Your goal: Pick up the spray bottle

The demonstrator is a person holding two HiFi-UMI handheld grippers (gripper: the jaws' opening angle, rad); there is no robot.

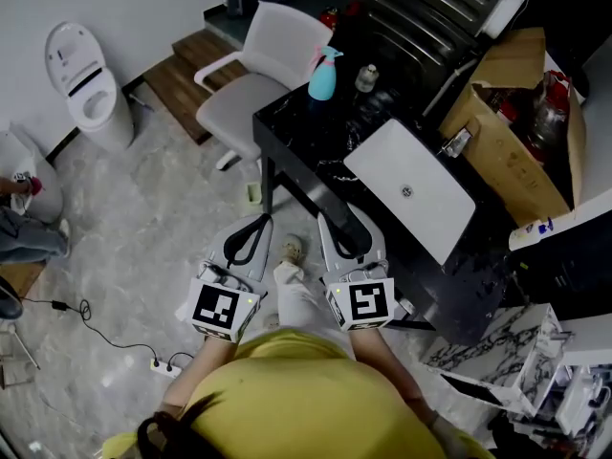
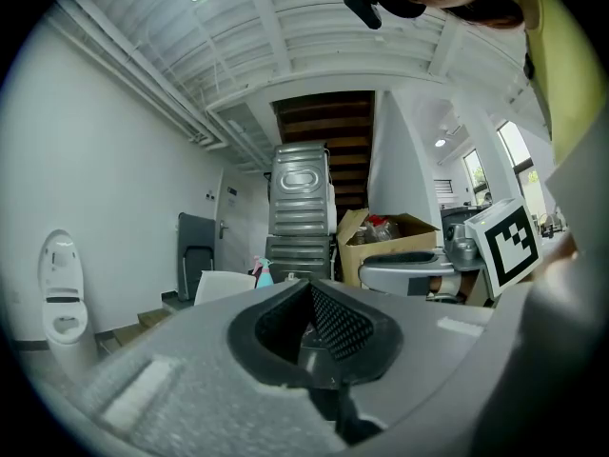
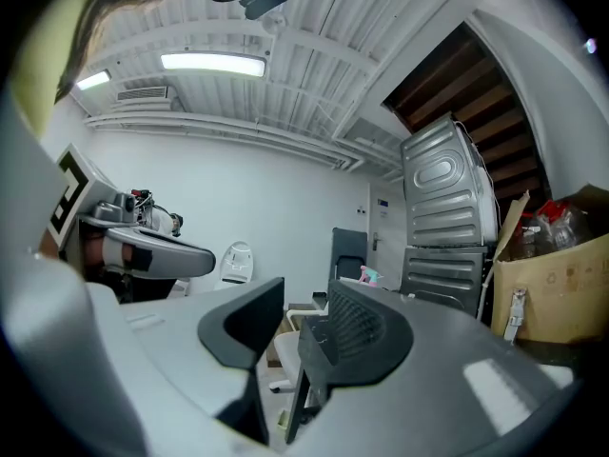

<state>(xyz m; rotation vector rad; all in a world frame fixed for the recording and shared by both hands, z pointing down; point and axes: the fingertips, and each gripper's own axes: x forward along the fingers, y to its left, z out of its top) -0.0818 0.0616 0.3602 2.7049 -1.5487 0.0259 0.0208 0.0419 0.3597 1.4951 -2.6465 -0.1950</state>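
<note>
A teal spray bottle [image 1: 323,76] with a pink trigger head stands upright at the far corner of the black table [image 1: 316,151]. It is small and distant in the left gripper view [image 2: 264,272] and the right gripper view [image 3: 366,275]. Both grippers are held level in front of the person, over the floor and short of the table's near edge. My left gripper [image 1: 262,220] [image 2: 309,288] has its fingertips together and holds nothing. The right gripper [image 1: 335,218] [image 3: 304,298] stands partly open, with only the chair and floor showing through the gap.
A white chair [image 1: 273,65] stands left of the table, close to the bottle. A glass jar [image 1: 366,77] is next to the bottle and a white basin [image 1: 411,189] lies on the table. A cardboard box [image 1: 512,132] is at right, a toilet [image 1: 86,84] far left, and cables [image 1: 158,361] on the floor.
</note>
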